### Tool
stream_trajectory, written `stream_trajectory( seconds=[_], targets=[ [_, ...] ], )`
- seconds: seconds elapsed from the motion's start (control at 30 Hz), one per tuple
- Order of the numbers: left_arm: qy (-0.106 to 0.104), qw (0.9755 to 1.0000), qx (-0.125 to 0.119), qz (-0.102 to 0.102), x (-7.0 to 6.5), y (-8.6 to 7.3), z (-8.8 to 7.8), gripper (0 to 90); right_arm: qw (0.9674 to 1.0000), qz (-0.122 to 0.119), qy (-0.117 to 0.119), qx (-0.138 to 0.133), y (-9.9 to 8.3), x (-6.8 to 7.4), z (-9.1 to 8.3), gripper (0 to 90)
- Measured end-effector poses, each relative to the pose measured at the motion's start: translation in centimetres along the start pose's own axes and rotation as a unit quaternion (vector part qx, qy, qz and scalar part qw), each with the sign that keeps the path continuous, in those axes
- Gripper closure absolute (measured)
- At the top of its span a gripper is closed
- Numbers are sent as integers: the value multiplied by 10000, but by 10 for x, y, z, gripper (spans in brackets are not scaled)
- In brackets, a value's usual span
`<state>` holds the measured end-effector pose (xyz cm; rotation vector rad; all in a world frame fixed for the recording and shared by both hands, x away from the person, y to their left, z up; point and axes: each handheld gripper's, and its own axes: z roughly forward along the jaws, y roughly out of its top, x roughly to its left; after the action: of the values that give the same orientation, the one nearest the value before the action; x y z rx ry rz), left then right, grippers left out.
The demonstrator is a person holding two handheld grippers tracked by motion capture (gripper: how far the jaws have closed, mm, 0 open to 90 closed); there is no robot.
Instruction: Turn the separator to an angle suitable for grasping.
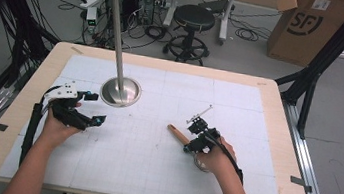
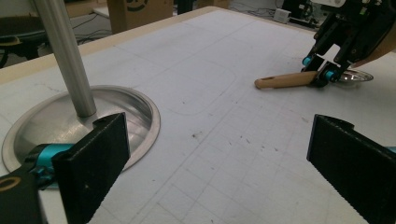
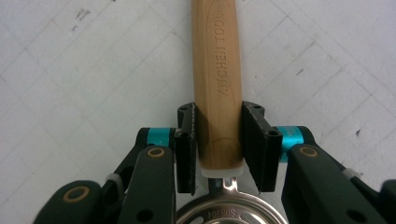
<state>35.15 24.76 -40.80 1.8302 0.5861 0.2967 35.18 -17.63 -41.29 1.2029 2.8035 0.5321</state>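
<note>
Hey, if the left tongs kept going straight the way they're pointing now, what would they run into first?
Probably the wooden handle of the kitchen tool lying on the white mat, where the right tongs are shut on it. The left tongs stand open and the mat ahead looks bare until there, though depth is hard to judge.

I see a kitchen tool [image 3: 217, 84] lying flat on the white gridded mat, right of the middle of the table and toward the near side. Its handle [image 1: 177, 133] is light wood, round and smooth, with "KITCHEN TOOL" stamped along it; it points away to the far left. At the near end the wood meets a pale collar and a thin metal neck, which runs into a shiny steel head [image 3: 230, 213] with slots and a stamped code. I can't make out the head's full shape. The handle's near end sits clamped between two black pads.
</note>
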Motion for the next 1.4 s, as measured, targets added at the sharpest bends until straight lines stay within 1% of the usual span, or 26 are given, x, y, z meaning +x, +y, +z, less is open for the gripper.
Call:
stream_trajectory(
  seconds=[0.1,0.2,0.27,0.37,0.4,0.43,0.47,0.5,0.53,0.57,0.67,0.77,0.8,0.83,0.87,0.9,0.93,0.97,1.0,1.1,1.13,1.2,1.23,1.3,1.33,1.4],
  targets=[
    [-3,10000,-2,0,0,0,0,64,9998,-132,-115,44,1,4,0,681],
    [-4,10000,-5,-9,0,0,0,64,9998,-197,-59,-25,-1,2,0,682],
    [-14,10000,-9,-11,0,0,-1,64,9996,-252,-32,-149,-3,1,-1,682],
    [3,10000,-4,-22,1,-1,0,64,9986,-316,-136,-410,-3,1,-6,682],
    [5,10000,9,-14,1,-1,0,64,9973,-357,-91,-642,-3,1,-11,682],
    [5,10000,9,-14,1,-1,0,64,9973,-357,-91,-642,-3,1,-11,682],
    [2,10000,-5,-15,1,0,0,64,9954,-405,-43,-867,-3,1,-17,682],
    [2,10000,-5,-15,1,0,0,64,9954,-405,-43,-867,-3,1,-17,682],
    [8,10000,-9,-10,1,0,-1,64,9933,-451,-77,-1060,-2,2,-23,682],
    [8,10000,-6,-1,1,0,-1,64,9924,-438,-67,-1145,-2,2,-26,682],
    [9,10000,-13,6,0,0,-1,64,9867,-425,2,-1569,-2,1,-38,681],
    [8,10000,-37,10,0,1,-1,64,9796,-384,94,-1970,-3,-2,-48,682],
    [6,10000,-42,10,0,1,-1,64,9760,-335,144,-2149,-3,-3,-53,682],
    [1,10000,-49,7,0,1,-1,65,9743,-307,184,-2225,-2,-4,-56,681],
    [1,10000,-49,7,0,1,-1,64,9743,-307,184,-2225,-2,-4,-56,681],
    [-6,10000,-51,9,0,1,-2,64,9694,-306,260,-2423,0,-6,-65,682],
    [-6,10000,-51,9,0,1,-2,64,9694,-306,260,-2423,0,-6,-65,682],
    [3,10000,-55,13,0,1,-2,64,9674,-329,258,-2498,2,-6,-69,682],
    [2,10000,-60,16,0,1,-2,64,9640,-397,247,-2617,6,-5,-77,681],
    [7,10000,-86,6,0,1,-2,64,9595,-439,218,-2775,13,-4,-88,681],
    [5,9999,-115,-3,0,2,-3,64,9569,-462,234,-2859,14,-5,-91,681],
    [2,9999,-115,-6,0,2,-3,64,9534,-460,268,-2969,17,-6,-95,681],
    [5,9999,-130,2,0,2,-4,64,9505,-488,261,-3059,19,-6,-97,681],
    [-2,9999,-141,-1,0,2,-4,64,9462,-531,279,-3181,21,-7,-101,681],
    [-5,9999,-146,-1,1,2,-4,64,9462,-531,279,-3181,21,-7,-101,681],
    [9,9998,-172,-19,1,2,-5,64,9416,-563,306,-3305,26,-7,-105,681]
  ],
)
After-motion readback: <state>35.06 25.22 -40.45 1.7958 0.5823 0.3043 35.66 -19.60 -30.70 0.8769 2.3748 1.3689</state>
